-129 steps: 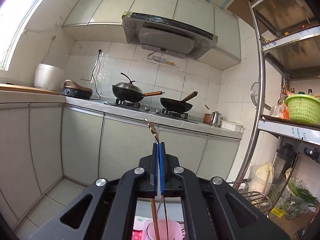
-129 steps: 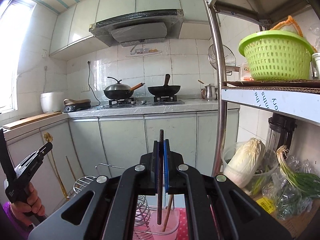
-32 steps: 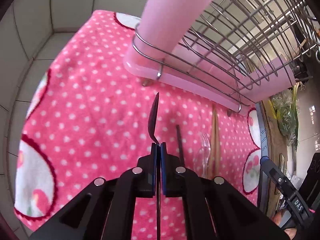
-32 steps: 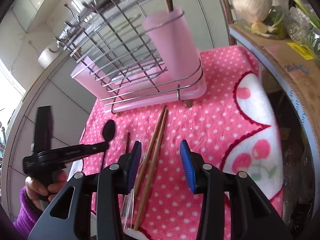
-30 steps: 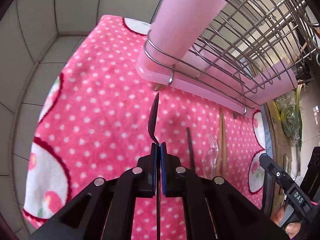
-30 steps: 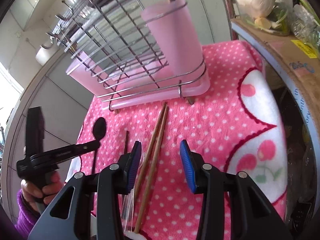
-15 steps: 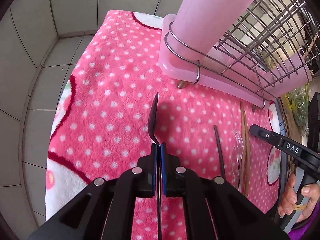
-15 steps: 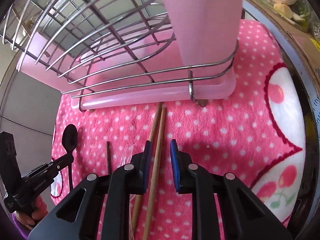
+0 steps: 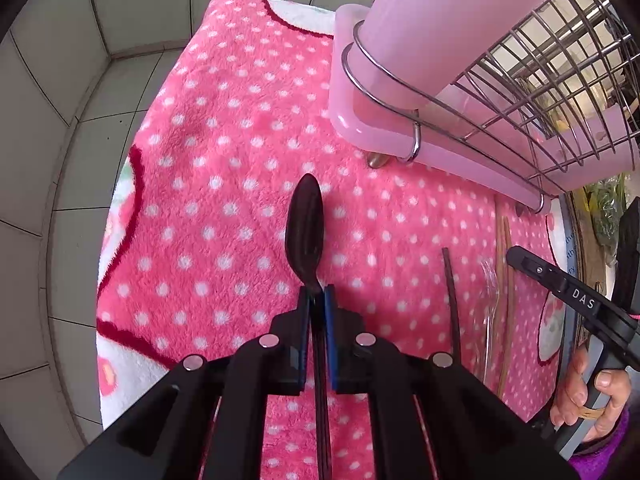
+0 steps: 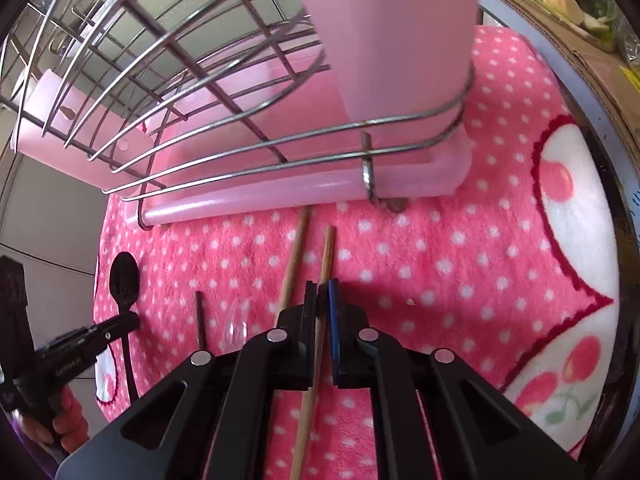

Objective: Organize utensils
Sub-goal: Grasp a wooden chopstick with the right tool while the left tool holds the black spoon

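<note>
In the left wrist view the left gripper (image 9: 316,300) fills the lower middle of the frame, its jaws clenched on the thin handle of a black spoon (image 9: 305,232), whose bowl lies just ahead of the blue pads, at the centre of the frame, low over a pink polka-dot towel (image 9: 224,168) that covers the surface. At the upper right of that frame stands a wire dish rack (image 9: 532,92) on a pink drip tray (image 9: 384,136), with a tall pink utensil cup (image 9: 420,28) held in its corner ring. To the right of the spoon, lying on the towel, are a dark chopstick (image 9: 452,300), a clear plastic fork (image 9: 490,312) and a pair of wooden chopsticks (image 9: 506,280), and at the right edge the right gripper (image 9: 516,256) comes in, held by a hand (image 9: 592,396) in a purple sleeve. In the right wrist view the right gripper sits at the lower middle; its jaws have just been closing and now grasp the right-hand one of the two wooden chopsticks, which runs up between the pads toward the rack's tray, while its mate lies just to the left on the towel. At the lower left of this frame the left gripper holds the black spoon, its bowl close to the towel's left edge.
</note>
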`<state>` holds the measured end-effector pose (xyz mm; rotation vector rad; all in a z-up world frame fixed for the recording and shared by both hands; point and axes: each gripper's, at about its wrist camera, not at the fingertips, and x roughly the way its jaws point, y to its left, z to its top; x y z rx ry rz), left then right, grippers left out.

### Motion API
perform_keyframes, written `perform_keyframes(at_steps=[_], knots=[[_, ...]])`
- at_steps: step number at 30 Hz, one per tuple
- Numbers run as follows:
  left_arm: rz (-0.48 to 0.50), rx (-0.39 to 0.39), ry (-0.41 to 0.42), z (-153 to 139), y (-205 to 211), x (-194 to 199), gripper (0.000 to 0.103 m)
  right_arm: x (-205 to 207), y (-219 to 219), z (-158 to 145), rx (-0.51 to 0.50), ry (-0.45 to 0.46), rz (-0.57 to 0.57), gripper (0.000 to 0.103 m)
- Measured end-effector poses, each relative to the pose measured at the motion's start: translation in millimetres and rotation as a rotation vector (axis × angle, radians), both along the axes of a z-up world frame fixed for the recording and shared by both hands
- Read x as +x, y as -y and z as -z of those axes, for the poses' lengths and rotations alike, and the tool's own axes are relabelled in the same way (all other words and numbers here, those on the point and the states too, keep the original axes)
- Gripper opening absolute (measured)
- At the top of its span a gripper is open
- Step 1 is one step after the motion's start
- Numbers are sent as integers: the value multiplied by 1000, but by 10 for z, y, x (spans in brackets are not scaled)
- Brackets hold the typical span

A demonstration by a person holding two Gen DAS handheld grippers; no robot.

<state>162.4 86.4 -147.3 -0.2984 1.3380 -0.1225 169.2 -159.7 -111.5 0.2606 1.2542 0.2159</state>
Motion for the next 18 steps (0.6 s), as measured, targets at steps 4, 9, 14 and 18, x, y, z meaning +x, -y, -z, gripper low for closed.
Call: perform_keyframes(at_steps=[4, 9, 14, 18], knots=[[18, 28, -23, -32, -11, 94, 7, -77, 92, -20, -5, -5, -10, 6], [17, 51, -43, -30, 9, 190, 11, -128, 209, 1, 6, -10, -8, 6], [9, 82, -53, -27, 79, 211, 12, -171, 262, -25, -14, 5, -20, 6], [-3, 106, -50, -38, 165, 204, 12, -220, 179, -13, -27, 15, -22, 6]])
